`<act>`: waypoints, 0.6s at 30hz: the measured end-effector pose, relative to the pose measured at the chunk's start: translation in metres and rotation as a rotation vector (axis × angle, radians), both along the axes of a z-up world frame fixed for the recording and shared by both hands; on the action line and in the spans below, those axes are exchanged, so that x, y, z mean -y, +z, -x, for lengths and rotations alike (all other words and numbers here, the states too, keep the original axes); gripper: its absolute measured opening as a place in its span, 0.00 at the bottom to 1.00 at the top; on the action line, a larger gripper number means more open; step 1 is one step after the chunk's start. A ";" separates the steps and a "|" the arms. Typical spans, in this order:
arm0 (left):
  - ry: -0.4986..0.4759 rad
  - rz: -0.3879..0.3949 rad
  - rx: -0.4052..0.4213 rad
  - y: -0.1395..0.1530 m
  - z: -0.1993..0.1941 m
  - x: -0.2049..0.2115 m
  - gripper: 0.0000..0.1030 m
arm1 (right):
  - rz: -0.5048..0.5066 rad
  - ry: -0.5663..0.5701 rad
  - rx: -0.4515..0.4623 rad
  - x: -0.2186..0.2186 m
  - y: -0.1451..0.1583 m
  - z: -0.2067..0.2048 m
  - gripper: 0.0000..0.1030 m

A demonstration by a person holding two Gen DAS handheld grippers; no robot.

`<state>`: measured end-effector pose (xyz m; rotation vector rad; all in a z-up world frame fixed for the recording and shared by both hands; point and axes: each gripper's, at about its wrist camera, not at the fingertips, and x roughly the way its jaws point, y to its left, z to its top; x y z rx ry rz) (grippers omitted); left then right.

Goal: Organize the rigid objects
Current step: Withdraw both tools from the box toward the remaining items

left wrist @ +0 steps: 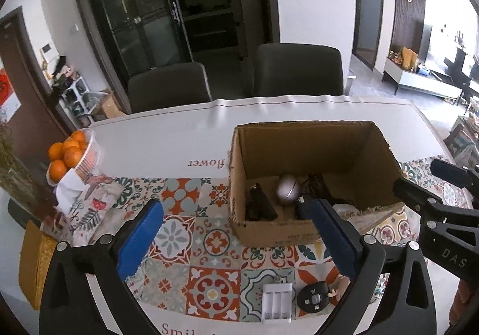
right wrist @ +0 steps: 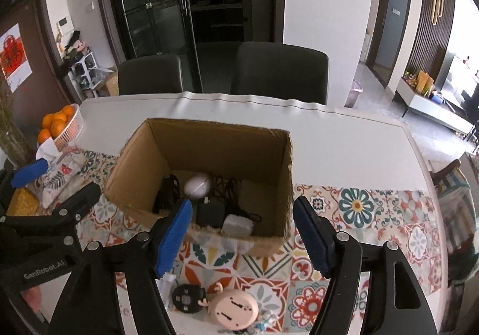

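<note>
Left gripper (left wrist: 233, 233) and right gripper (right wrist: 242, 236) both hang spread wide and empty above the tabletop (left wrist: 179, 143), near the cardboard box (right wrist: 209, 140). Already boxed: a grey ball (right wrist: 198, 186), black adapter (right wrist: 210, 214) and cables. Outstanding, in my judgement: white battery charger (left wrist: 276, 302), black round remote (right wrist: 188, 298) and pink figurine (right wrist: 235, 309) beside the box.

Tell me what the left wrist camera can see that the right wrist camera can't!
Only the left wrist view shows the white battery charger whole. Only the right wrist view shows the doll head whole and the white adapter in the box. Both show the cardboard box, the oranges, the black round remote, and both open grippers.
</note>
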<state>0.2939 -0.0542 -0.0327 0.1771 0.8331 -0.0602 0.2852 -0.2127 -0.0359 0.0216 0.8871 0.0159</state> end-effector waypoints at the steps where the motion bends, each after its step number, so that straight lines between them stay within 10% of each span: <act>1: 0.006 -0.006 0.005 0.000 0.004 0.000 0.99 | 0.001 -0.001 -0.002 0.001 -0.001 0.003 0.69; 18: 0.030 -0.003 -0.084 -0.036 0.047 0.000 1.00 | -0.013 0.035 -0.108 0.002 -0.041 0.045 0.70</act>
